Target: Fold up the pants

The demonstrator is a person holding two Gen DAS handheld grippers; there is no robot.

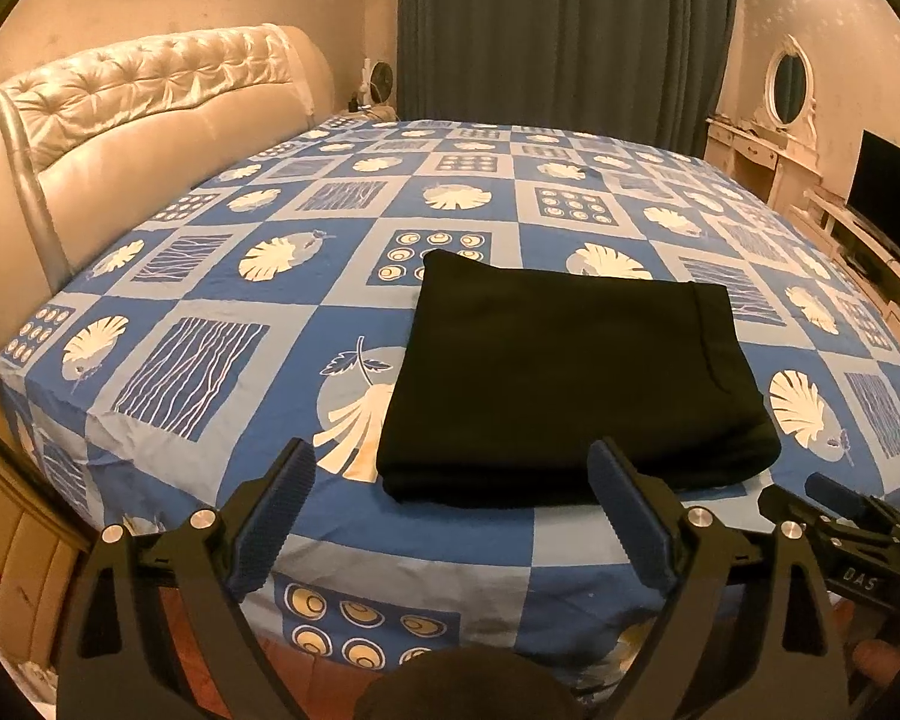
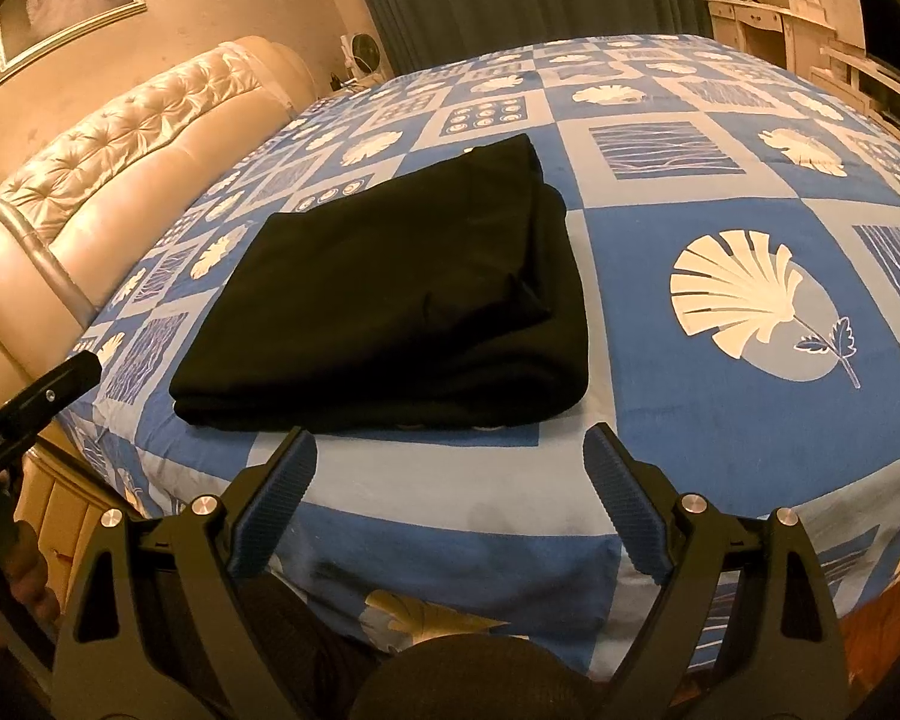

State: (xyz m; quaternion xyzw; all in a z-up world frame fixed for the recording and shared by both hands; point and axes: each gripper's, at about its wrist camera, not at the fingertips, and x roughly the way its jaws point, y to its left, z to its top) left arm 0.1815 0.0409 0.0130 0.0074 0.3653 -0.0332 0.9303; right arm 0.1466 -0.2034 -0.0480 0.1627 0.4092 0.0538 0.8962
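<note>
Black pants (image 1: 576,378), folded flat, on bed

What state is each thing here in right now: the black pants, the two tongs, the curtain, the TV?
Black pants: folded into a flat rectangle, lying on the bed sheet, nothing touching them.
Left tongs: open, empty, just short of the pants.
Right tongs: open, empty, just short of the pants.
Curtain: drawn shut.
TV: screen dark.
</note>
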